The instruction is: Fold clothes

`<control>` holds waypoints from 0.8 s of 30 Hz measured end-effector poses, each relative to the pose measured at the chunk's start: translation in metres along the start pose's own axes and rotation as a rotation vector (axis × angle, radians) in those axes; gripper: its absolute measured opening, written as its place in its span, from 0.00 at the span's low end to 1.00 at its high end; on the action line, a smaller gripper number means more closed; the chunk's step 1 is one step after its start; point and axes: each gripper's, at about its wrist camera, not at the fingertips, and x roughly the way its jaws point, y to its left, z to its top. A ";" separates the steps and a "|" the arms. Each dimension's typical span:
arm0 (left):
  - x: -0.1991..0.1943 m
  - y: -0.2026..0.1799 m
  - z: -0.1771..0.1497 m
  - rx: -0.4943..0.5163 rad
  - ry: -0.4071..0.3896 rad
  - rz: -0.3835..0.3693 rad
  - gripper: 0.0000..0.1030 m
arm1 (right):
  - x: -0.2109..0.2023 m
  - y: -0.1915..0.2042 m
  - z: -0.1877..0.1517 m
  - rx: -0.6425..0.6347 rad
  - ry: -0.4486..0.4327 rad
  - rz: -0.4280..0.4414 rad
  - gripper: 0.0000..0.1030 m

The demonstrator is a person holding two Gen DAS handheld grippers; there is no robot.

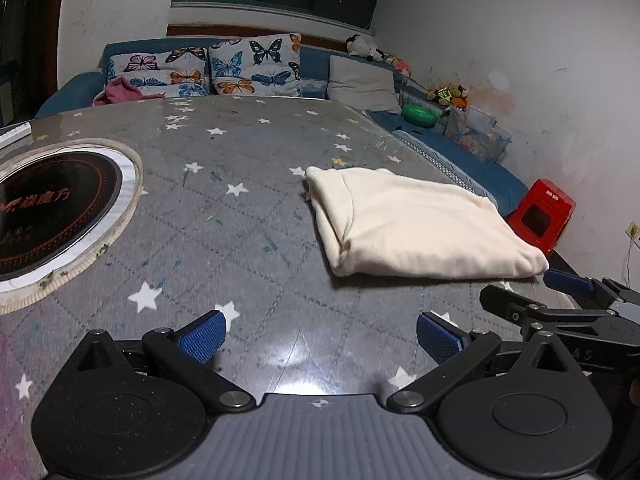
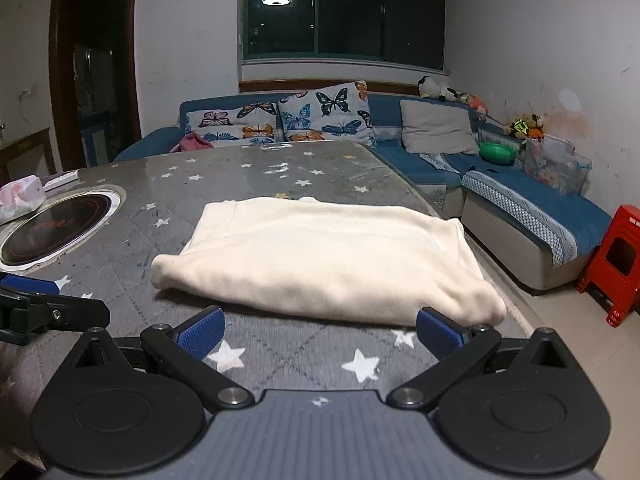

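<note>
A cream garment (image 1: pixel 416 224) lies folded into a thick rectangle on the grey star-patterned table (image 1: pixel 248 208). It fills the middle of the right wrist view (image 2: pixel 320 264). My left gripper (image 1: pixel 320 336) is open and empty, low over the table, to the left of and nearer than the garment. My right gripper (image 2: pixel 320 332) is open and empty just in front of the garment's near edge. It also shows at the right of the left wrist view (image 1: pixel 560 292). The left gripper shows at the left edge of the right wrist view (image 2: pixel 36 300).
A round induction hob (image 1: pixel 48 216) is set into the table at the left. A tissue pack (image 2: pixel 20 196) lies beyond it. A blue sofa (image 2: pixel 520 200) with butterfly cushions wraps the far and right sides. A red stool (image 2: pixel 616 260) stands on the floor at the right.
</note>
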 end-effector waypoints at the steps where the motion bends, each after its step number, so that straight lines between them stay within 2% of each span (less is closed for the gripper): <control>1: -0.001 -0.001 -0.001 0.002 -0.001 0.002 1.00 | -0.001 0.000 0.000 0.004 -0.001 -0.002 1.00; 9: -0.008 -0.003 -0.011 0.021 -0.009 0.014 1.00 | -0.008 -0.003 -0.010 0.041 -0.005 -0.011 1.00; 24: -0.027 -0.009 -0.025 0.046 -0.043 0.020 1.00 | -0.028 0.004 -0.017 0.034 -0.059 -0.052 1.00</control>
